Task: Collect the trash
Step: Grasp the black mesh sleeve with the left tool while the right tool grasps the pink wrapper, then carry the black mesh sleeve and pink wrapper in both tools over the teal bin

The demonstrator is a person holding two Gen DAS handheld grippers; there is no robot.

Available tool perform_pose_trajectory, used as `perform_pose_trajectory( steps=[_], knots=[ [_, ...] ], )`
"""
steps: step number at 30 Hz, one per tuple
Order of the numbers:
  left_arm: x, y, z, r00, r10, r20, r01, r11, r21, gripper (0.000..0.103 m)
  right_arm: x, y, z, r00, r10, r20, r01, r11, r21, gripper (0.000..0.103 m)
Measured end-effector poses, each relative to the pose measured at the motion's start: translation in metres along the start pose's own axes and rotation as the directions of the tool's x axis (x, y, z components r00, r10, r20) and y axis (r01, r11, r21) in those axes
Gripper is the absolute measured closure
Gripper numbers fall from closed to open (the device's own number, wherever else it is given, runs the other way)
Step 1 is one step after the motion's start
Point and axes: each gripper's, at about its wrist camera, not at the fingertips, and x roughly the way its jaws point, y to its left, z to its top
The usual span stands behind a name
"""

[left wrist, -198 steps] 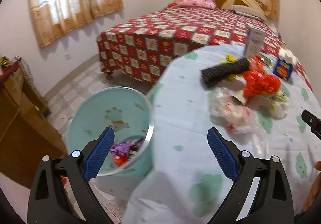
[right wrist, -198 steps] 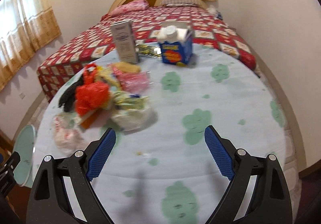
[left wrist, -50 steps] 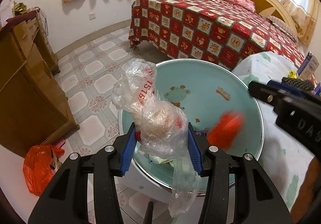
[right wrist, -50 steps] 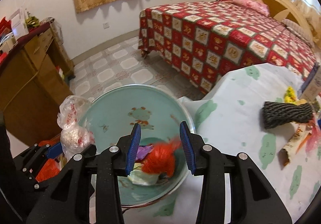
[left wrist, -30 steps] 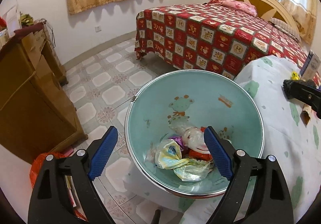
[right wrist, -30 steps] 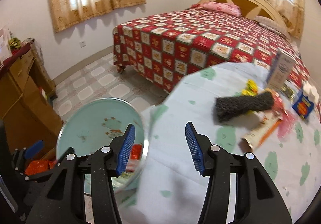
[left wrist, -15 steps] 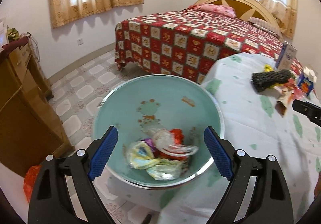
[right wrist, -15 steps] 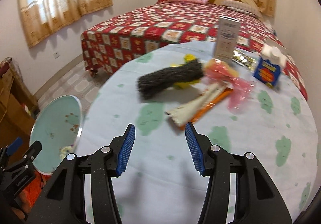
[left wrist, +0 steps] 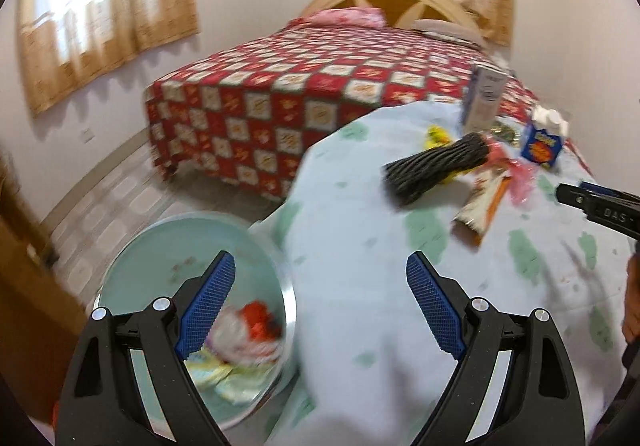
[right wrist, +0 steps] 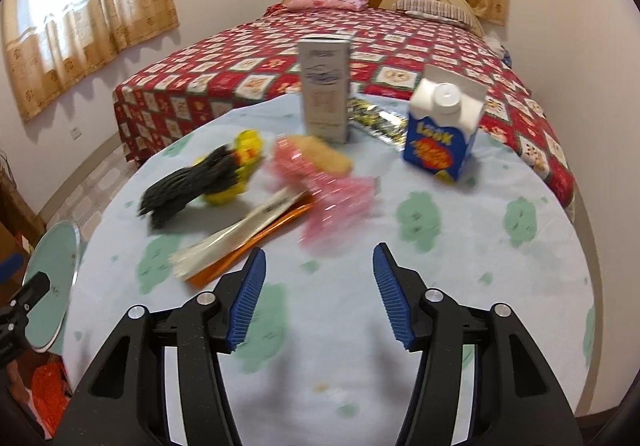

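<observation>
Both tongs swung from bin point(left wrist: 192, 286) to table, right tongs point(right wrist: 318, 296) opening, empty, pink wrapper point(right wrist: 332, 190) just ahead, left tongs point(left wrist: 320, 306) wide, empty

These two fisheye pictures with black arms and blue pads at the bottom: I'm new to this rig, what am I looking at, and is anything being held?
There is no robot here. A person holds a two-finger tool in each hand, and a camera on each looks forward along its fingers.

One picture is from the left tool. It is open and empty, above the edge of the table and a pale green bin with trash inside.

The other is from the right tool. Its jaws are opening, with nothing between them.

On the table lie a dark corrugated roll, a pink wrapper, a flat white and orange packet, a grey box and a blue carton.
</observation>
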Motion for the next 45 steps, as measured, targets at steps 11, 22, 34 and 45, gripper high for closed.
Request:
perform_pose_trajectory(
  steps=[11,22,34,45],
  knots=[
    [0.060,-0.050,0.055,0.995,-0.098,0.020,0.091,0.968,0.234,0.017,0.062,-0.015,0.048,0.994,0.094,-0.062,-0.100,0.990,-0.104,0.040],
    [0.119,-0.089,0.071,0.959,-0.271,-0.085,0.283,0.878,0.387,0.025,0.068,-0.041,0.025,0.968,0.187,-0.165,-0.194,0.981,-0.026,0.082],
    [0.088,-0.079,0.047,0.945,-0.311,-0.105,0.328,0.883,0.336,0.077,0.018,-0.097,-0.012,0.989,0.113,-0.092,-0.094,0.977,0.189,0.082],
    [0.030,-0.059,0.014,0.965,-0.240,-0.108,0.254,0.957,0.141,0.078,-0.006,-0.083,-0.031,0.993,0.095,-0.068,-0.080,0.976,0.203,0.082]
  ],
)
